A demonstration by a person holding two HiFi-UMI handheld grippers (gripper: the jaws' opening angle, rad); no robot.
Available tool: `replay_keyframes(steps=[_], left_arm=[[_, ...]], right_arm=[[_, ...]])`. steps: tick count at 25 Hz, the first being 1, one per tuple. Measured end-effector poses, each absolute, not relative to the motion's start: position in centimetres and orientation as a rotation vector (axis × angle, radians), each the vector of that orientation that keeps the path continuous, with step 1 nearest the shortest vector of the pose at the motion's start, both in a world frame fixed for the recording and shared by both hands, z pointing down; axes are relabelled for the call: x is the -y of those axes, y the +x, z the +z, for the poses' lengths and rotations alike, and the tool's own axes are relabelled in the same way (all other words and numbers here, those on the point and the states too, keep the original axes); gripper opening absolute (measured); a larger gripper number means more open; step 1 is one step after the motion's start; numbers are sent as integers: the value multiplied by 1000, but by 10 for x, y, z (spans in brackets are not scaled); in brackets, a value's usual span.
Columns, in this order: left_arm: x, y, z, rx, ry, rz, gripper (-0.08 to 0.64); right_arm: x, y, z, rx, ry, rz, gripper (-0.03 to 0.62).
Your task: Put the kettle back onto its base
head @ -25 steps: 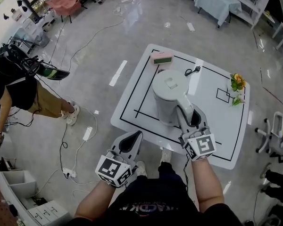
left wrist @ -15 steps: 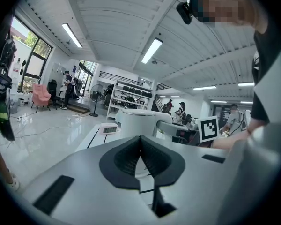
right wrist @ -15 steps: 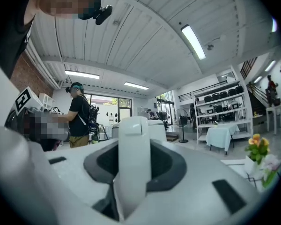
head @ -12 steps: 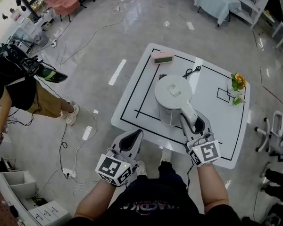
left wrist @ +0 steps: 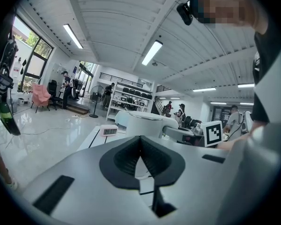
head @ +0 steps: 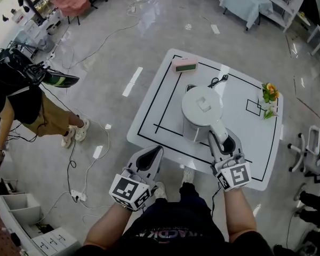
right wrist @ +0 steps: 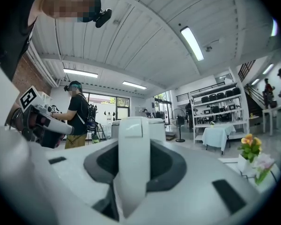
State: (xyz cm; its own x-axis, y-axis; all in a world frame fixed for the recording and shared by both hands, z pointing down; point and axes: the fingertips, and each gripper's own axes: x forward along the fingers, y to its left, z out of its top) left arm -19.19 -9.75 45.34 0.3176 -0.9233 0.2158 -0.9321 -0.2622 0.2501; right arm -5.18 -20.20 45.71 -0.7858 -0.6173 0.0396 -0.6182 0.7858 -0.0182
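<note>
The white kettle (head: pixel 201 112) is over the middle of the white table (head: pixel 252 167). My right gripper (head: pixel 224 141) is shut on its handle (head: pixel 217 130) from the near side. In the right gripper view the handle (right wrist: pixel 131 158) stands upright between the jaws, with the kettle body (right wrist: pixel 152 128) behind it. A dark sliver of the base (head: pixel 191 87) shows at the kettle's far edge, and the rest is hidden. I cannot tell whether the kettle rests on it. My left gripper (head: pixel 152 153) is shut and empty, off the table's near left edge. In the left gripper view the left gripper (left wrist: pixel 140 150) faces the kettle (left wrist: pixel 143 123).
A pink clock (head: pixel 183 65) sits at the table's far edge, with a black cord and plug (head: pixel 217 81) beside it. A small flower vase (head: pixel 268 97) stands at the far right. A person (head: pixel 21 103) stands on the floor at left among cables. A chair (head: pixel 309 148) is at right.
My right gripper has carried the kettle to the right and slightly nearer across the table. The left gripper has stayed in place.
</note>
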Motion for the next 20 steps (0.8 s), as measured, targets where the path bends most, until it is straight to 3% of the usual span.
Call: replay_keyframes(steps=[20], left_arm=[[98,-188,455,1626,2287,37,3]], right_arm=[[196,-42,469,2925,1064,89,126]])
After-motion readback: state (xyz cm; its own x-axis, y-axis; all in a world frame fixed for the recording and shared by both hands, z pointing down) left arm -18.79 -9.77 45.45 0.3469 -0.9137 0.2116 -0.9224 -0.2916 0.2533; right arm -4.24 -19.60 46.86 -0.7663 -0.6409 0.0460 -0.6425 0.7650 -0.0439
